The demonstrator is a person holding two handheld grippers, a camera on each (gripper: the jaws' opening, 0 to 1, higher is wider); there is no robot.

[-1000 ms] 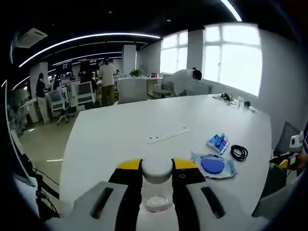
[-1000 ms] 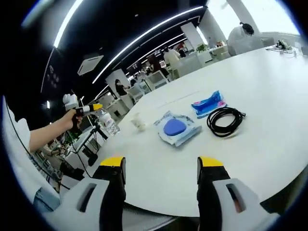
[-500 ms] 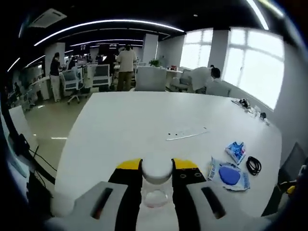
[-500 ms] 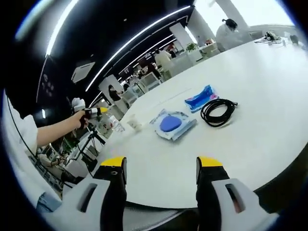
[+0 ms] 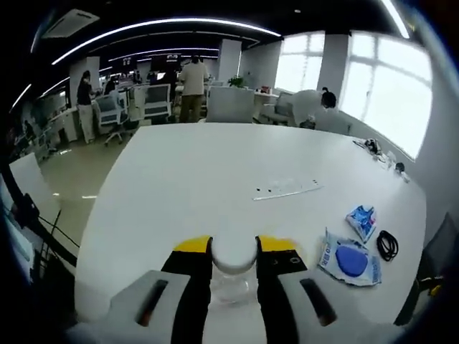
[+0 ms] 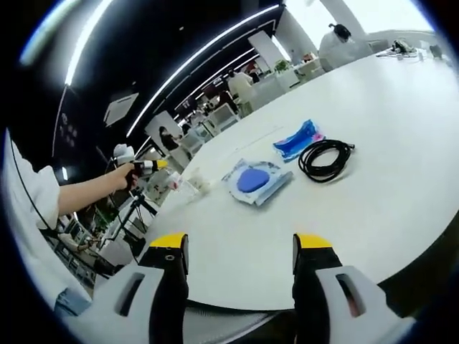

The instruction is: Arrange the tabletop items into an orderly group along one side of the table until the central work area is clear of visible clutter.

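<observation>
Your left gripper [image 5: 233, 252] clamps one clear bottle [image 5: 233, 266] over the table's [image 5: 179, 186] near edge; tilt it and it may slip. Beyond lie one blue-disc packet [image 6: 252, 180], one blue pouch [image 6: 297, 140], one black cable coil [image 6: 324, 159]. Your right gripper [image 6: 240, 247] hangs wide, empty.

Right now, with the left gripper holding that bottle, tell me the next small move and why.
Probably lower the clear bottle onto the white table near the blue packet, small blue pouch and black cable. The left gripper is shut on the bottle above the table, those three items already lie grouped along one side, and the right gripper is open and free.
</observation>
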